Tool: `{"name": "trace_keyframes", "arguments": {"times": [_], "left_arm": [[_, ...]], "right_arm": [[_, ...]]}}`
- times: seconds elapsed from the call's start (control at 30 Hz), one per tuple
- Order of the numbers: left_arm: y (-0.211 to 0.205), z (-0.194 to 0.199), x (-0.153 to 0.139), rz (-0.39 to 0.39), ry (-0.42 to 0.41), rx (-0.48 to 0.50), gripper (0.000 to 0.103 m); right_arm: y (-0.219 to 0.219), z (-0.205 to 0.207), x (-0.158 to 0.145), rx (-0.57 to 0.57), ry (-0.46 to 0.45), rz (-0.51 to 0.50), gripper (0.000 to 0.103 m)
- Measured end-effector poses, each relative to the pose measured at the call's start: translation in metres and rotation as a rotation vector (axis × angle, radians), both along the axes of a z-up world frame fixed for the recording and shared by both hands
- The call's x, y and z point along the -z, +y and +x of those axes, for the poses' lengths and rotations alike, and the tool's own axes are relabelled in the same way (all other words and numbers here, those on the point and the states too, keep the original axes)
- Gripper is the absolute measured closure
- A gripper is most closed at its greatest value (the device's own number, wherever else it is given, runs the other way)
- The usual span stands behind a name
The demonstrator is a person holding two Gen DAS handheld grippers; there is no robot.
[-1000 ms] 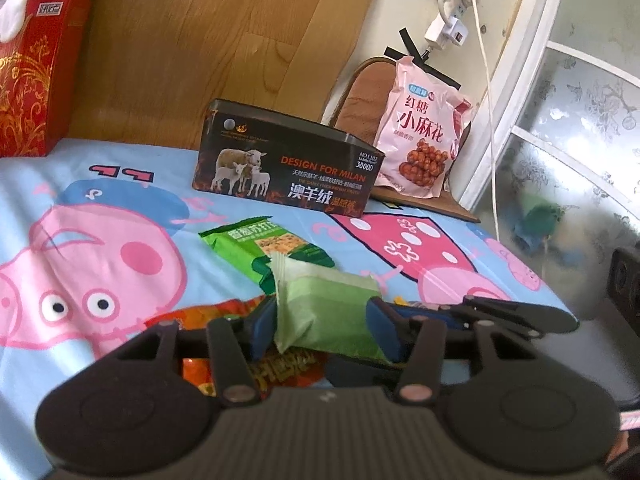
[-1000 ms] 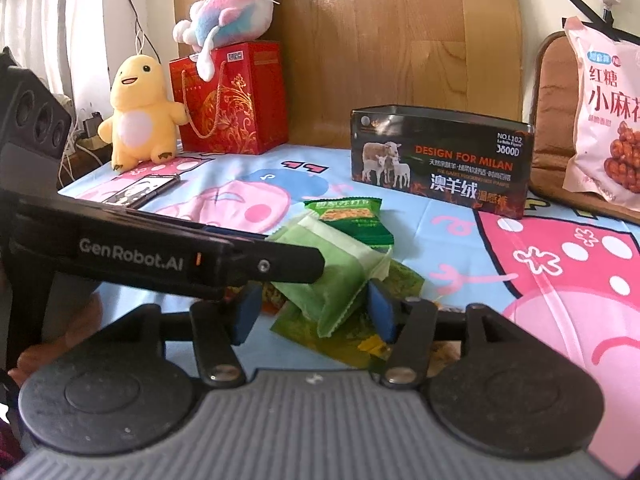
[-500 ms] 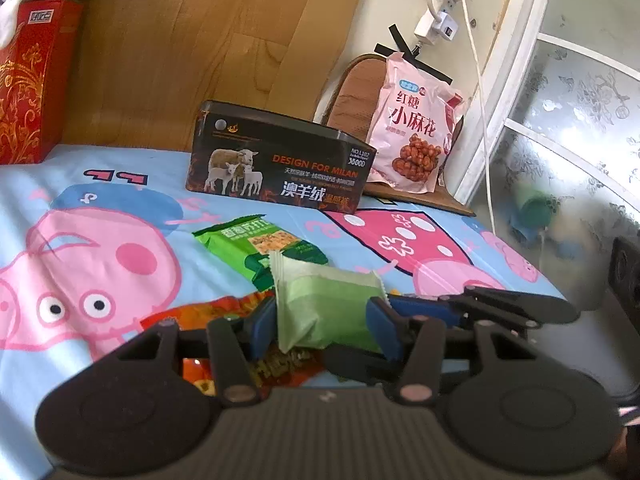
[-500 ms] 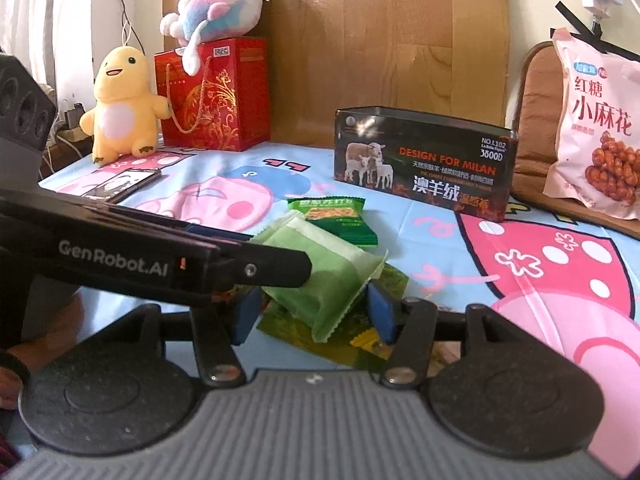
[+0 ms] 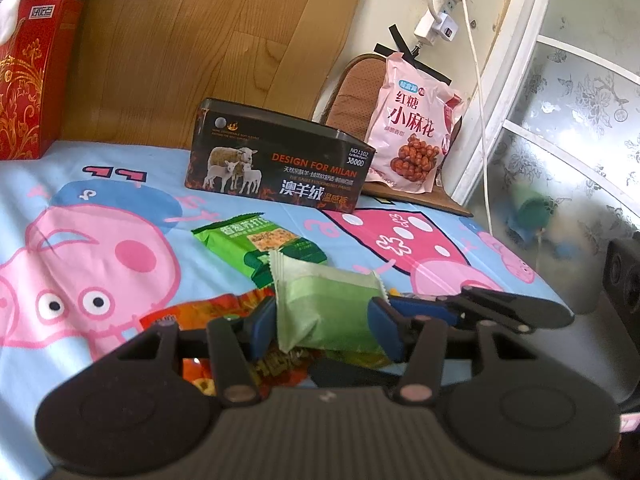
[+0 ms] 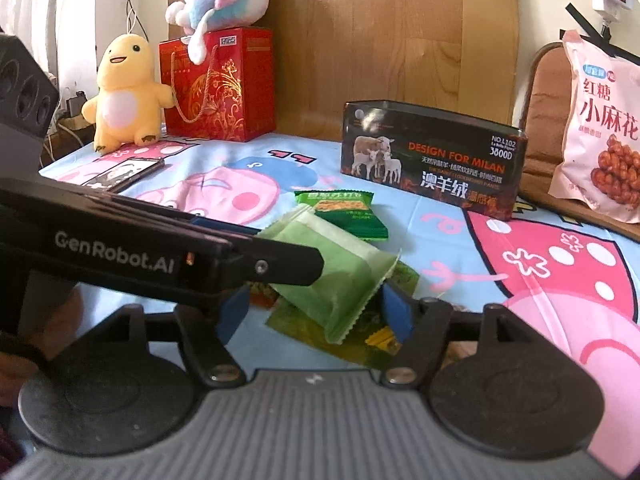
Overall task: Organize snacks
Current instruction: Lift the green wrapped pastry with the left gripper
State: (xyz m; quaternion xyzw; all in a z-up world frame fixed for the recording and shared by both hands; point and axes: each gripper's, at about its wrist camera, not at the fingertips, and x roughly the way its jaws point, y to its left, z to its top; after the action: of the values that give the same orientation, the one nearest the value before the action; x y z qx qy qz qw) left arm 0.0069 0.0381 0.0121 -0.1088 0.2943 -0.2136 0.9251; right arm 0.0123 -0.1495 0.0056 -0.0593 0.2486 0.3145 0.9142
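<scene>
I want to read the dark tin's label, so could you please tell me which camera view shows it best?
The left wrist view: the dark tin stands near centre, its front label and open top unobstructed. The right wrist view shows the tin too, complete and legible, but further right and at an angle.

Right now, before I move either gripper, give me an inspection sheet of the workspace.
Surface: cartoon-pig cloth, flat.
Job's things: pale green packet between left gripper's pads; dark green cracker packet behind; orange wrapper beneath; black tin at back; pink snack bag leaning upright.
Clutter: yellow plush, red gift bag, phone.
Grippers: left gripper shut on packet; right gripper just opened, pads clear.
Cables: white cord from taped plug.
Surroundings: wooden headboard.
</scene>
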Motion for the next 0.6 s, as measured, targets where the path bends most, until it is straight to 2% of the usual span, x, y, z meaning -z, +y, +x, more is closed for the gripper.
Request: {"name": "trace_keyframes", "arguments": {"times": [0.27, 0.6], "left_arm": [[0.0011, 0.0001, -0.0001, -0.005, 0.002, 0.001, 0.052], [0.0011, -0.0001, -0.0003, -0.009, 0.003, 0.0, 0.052]], "right_arm": [[-0.0024, 0.001, -0.0004, 0.027, 0.004, 0.012, 0.032], [-0.0023, 0.0001, -0.0006, 0.048, -0.012, 0.0, 0.045]]}}
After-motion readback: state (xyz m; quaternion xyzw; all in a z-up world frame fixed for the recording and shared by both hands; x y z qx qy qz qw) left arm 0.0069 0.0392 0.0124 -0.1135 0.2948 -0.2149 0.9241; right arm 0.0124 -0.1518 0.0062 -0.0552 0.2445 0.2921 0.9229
